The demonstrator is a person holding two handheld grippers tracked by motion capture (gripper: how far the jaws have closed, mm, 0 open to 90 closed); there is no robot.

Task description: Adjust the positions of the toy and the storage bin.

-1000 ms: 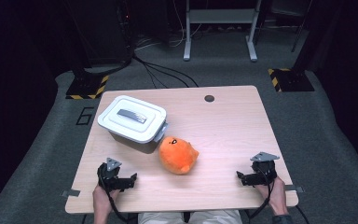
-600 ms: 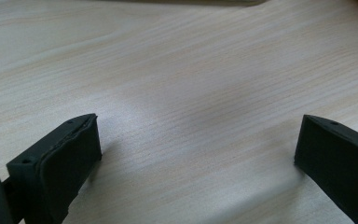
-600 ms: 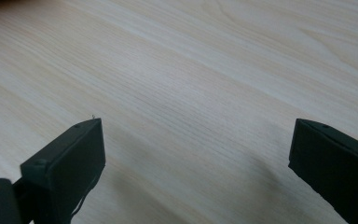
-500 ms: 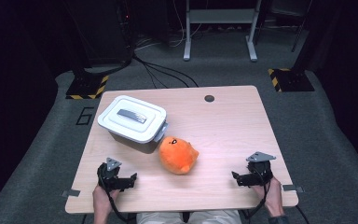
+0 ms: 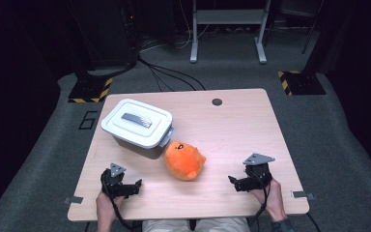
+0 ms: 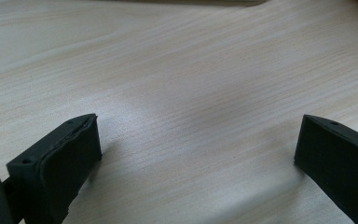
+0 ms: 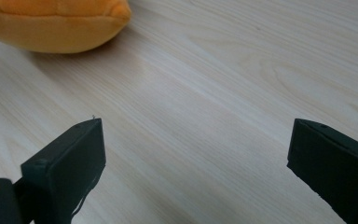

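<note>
left hand-held gripper (image 5: 134,185): your jaws gape, empty, on the worktop (image 5: 232,130)
right hand-held gripper (image 5: 235,182): jaws wide, empty, near the orange plush toy (image 5: 184,160)

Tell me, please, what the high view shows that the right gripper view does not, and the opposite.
High view alone: the white lidded box, the left gripper, both hands, and the plush toy's face. Right gripper view alone: a close look between the right gripper's wide-open jaws, bare wood there. Both share the orange plush toy and the wooden table.
</note>
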